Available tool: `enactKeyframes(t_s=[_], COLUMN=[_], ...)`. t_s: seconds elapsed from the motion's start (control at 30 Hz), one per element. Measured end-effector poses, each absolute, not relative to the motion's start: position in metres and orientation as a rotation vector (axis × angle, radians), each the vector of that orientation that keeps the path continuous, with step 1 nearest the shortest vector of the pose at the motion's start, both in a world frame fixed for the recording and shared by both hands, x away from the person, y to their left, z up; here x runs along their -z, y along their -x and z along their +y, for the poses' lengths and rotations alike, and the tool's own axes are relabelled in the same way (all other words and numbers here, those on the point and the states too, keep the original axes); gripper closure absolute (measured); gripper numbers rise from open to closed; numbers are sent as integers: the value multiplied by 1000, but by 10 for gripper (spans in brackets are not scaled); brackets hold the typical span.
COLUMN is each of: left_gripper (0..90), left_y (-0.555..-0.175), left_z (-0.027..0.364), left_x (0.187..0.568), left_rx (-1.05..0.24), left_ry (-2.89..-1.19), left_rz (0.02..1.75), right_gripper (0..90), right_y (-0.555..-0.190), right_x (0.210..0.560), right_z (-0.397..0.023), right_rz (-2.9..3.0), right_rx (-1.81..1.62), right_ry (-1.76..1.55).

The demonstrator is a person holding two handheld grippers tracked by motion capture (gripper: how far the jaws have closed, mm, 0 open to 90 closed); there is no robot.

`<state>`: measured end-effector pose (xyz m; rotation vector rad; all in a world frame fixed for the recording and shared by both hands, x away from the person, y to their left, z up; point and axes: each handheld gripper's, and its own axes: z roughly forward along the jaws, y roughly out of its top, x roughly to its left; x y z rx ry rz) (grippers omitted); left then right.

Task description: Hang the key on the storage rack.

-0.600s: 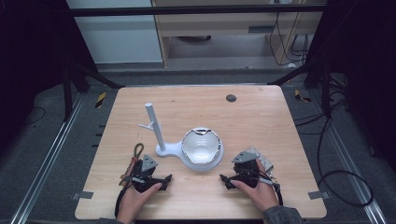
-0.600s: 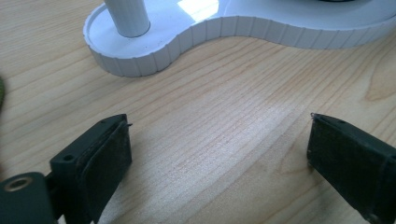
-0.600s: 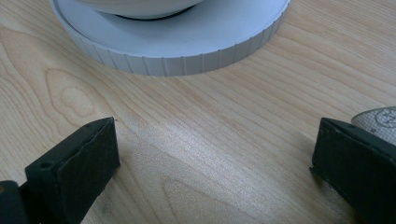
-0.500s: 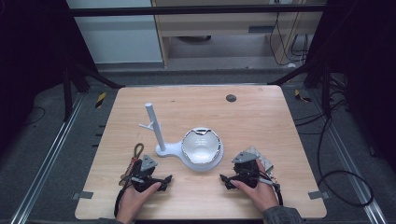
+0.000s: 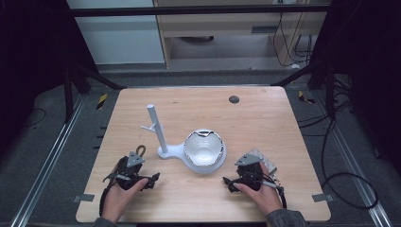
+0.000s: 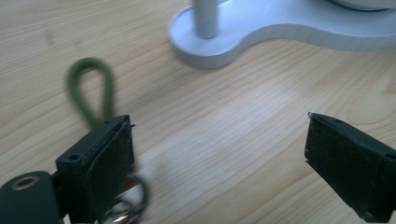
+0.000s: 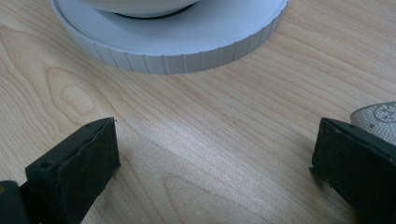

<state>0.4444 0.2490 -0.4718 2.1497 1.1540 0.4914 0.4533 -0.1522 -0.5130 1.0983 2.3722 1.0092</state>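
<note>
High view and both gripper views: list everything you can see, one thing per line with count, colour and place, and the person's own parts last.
table: one, light wood, centre of the high view.
stand: one, white, a post with a side peg on a flat base, table middle.
bowl: one, white, on the round end of the stand's base.
cord loop: one, green, on the table by the left jaws, metal ring beside it.
dark disc: one, far side of the table.
grey patterned pad: one, beside the right gripper; what it is I cannot tell.
left gripper: one, black, jaws open, near edge left.
right gripper: one, black, jaws open, near edge right.
hands: two, each holding a gripper.
</note>
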Motion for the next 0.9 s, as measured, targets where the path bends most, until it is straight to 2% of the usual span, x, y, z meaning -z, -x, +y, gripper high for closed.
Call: enactKeyframes(t_s=[0.1, 0.37, 0.8, 0.9], left_gripper=[79, 137, 369, 399], left_y=[-455, -469, -486, -489], left_z=[267, 290, 294, 293], left_x=[461, 446, 445, 447], left_rx=[-469, -447, -355, -341], left_ry=[-2201, -2226, -2300, -2315], left_rz=[1250, 1359, 1409, 1415], right_gripper=[7, 7, 7, 7], right_y=[-453, -453, -453, -453], right_x=[513, 513, 513, 513], right_z=[-152, -152, -152, -152], right_rz=[2372, 2372, 2372, 2372], right_rx=[-1009, -1010, -1009, -1009], right_ry=[-1098, -1098, -1097, -1098])
